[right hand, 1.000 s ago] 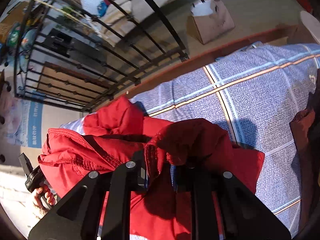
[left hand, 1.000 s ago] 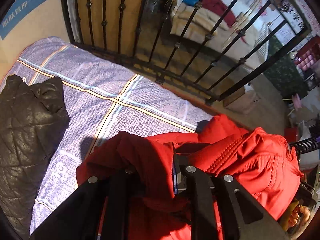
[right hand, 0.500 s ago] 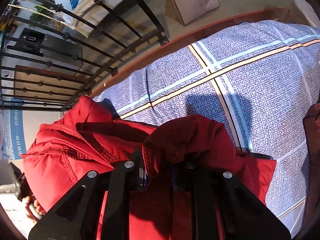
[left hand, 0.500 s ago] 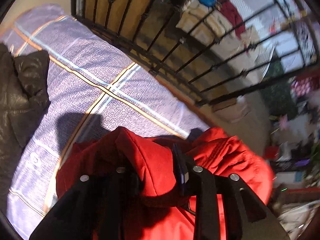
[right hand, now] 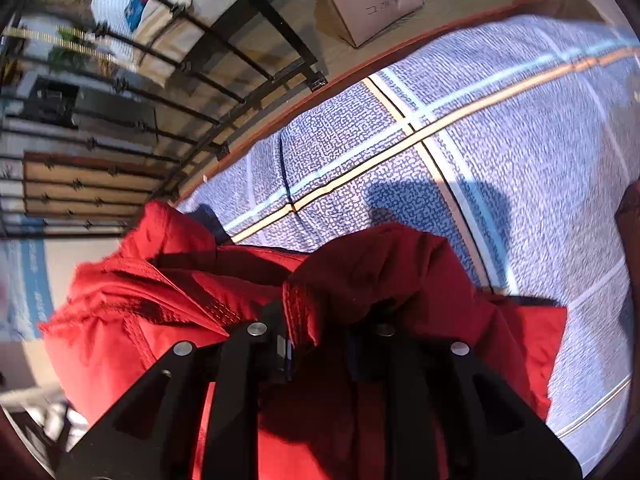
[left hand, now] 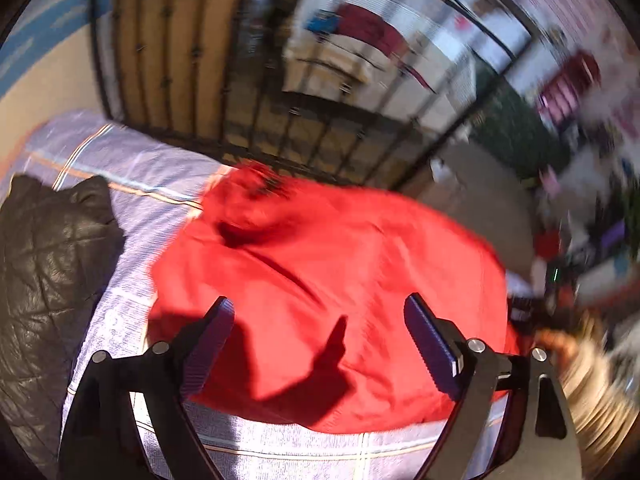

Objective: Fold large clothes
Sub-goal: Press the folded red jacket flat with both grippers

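The red padded jacket (left hand: 340, 248) lies in a puffy heap on the blue checked bedsheet (left hand: 132, 176). My left gripper (left hand: 318, 302) hovers above it with its jaws opening wide and nothing between the pads; this view is motion-blurred. In the right wrist view a bunched fold of the red jacket (right hand: 132, 320) stands up between the fingers of my right gripper (right hand: 328, 312). Those jaws are starting to open, and the fold still sits pinched between them over the bedsheet (right hand: 520, 152).
A black quilted jacket (left hand: 48, 272) lies on the sheet to the left. A dark red garment (right hand: 630, 216) shows at the right edge. A black metal railing (right hand: 200, 52) runs along the bed's far side, with a paper bag (right hand: 368, 4) on the floor beyond.
My left gripper has let go of the red fold, opened wide and lifted away; the jacket has dropped flat beneath it. My right gripper sank a little and still has its fold.
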### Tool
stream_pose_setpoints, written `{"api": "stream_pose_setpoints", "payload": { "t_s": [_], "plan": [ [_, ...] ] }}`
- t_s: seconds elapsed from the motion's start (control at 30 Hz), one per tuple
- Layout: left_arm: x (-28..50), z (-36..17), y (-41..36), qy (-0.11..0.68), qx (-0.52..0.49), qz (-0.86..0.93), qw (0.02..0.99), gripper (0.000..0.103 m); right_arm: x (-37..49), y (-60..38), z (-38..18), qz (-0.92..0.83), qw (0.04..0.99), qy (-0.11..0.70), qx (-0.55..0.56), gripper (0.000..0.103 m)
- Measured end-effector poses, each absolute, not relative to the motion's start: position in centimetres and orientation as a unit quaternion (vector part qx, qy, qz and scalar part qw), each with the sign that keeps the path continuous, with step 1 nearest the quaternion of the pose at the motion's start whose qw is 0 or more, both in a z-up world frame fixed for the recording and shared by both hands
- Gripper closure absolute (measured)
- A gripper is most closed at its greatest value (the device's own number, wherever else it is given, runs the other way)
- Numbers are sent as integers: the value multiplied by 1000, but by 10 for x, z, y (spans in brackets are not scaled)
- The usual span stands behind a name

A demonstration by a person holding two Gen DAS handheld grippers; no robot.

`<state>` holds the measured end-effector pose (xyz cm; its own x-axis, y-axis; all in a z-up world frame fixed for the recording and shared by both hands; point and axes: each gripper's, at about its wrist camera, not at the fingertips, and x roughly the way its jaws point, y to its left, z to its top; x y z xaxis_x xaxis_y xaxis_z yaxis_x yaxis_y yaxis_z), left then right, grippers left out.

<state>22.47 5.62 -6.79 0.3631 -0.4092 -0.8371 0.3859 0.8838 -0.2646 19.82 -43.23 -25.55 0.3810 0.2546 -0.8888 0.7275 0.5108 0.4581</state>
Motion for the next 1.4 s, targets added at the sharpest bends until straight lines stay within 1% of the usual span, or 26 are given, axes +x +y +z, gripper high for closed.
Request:
{"api": "stream_pose_setpoints", "payload": {
  "t_s": [0.03,0.1,0.13,0.17,0.23,0.27,0.33,0.37,0.43,0.47,0.5,0.53,0.57,0.6,0.67,0.77,0.83,0.9,0.97,1.17,1.23,1.4],
  "plan": [
    [215,-72,44,510,5,-248,824,18,195,-435,-256,-167,686,523,478,79],
    [199,-85,20,513,34,-254,819,18,182,-447,-255,-148,668,489,541,73],
    [194,-92,7,516,49,-248,818,18,175,-452,-254,-141,658,471,570,66],
    [191,-97,-3,516,59,-243,820,18,164,-461,-255,-130,641,435,619,48],
    [191,-106,-18,529,53,-246,811,17,139,-474,-252,-124,609,354,699,23],
    [193,-110,-24,535,52,-241,808,16,125,-480,-247,-135,596,325,721,22],
    [198,-114,-32,537,59,-225,811,13,114,-485,-233,-138,598,323,720,22],
    [201,-116,-36,538,60,-223,811,12,113,-484,-224,-130,610,322,712,22],
    [206,-121,-42,544,65,-218,808,8,113,-472,-196,-121,660,344,657,22],
    [209,-121,-44,546,66,-217,807,7,118,-454,-173,-120,709,377,583,22],
    [212,-121,-45,546,67,-215,807,5,120,-440,-160,-118,739,395,533,22],
    [216,-124,-46,549,70,-212,805,5,126,-411,-143,-108,783,421,445,20],
    [218,-126,-47,552,71,-210,804,5,129,-387,-135,-97,808,436,385,12],
    [222,-128,-48,554,71,-207,803,5,132,-361,-131,-84,828,447,328,11],
    [224,-128,-49,555,70,-204,804,5,136,-315,-136,-74,845,476,232,11],
    [225,-127,-48,556,74,-206,802,5,144,-284,-161,-99,841,505,167,11],
    [226,-125,-46,553,77,-213,802,5,147,-290,-177,-118,829,516,180,11],
    [228,-125,-42,545,79,-217,806,5,151,-303,-190,-122,816,515,233,7],
    [231,-131,-40,549,75,-222,803,5,156,-308,-195,-126,810,516,249,6],
    [251,-150,-56,580,88,-202,784,5,185,-305,-210,-137,796,552,207,5],
    [261,-157,-60,598,88,-197,772,5,192,-306,-215,-143,792,558,204,4],
    [277,-169,-66,614,99,-200,757,4,201,-307,-222,-149,784,569,198,4]
  ]
}}
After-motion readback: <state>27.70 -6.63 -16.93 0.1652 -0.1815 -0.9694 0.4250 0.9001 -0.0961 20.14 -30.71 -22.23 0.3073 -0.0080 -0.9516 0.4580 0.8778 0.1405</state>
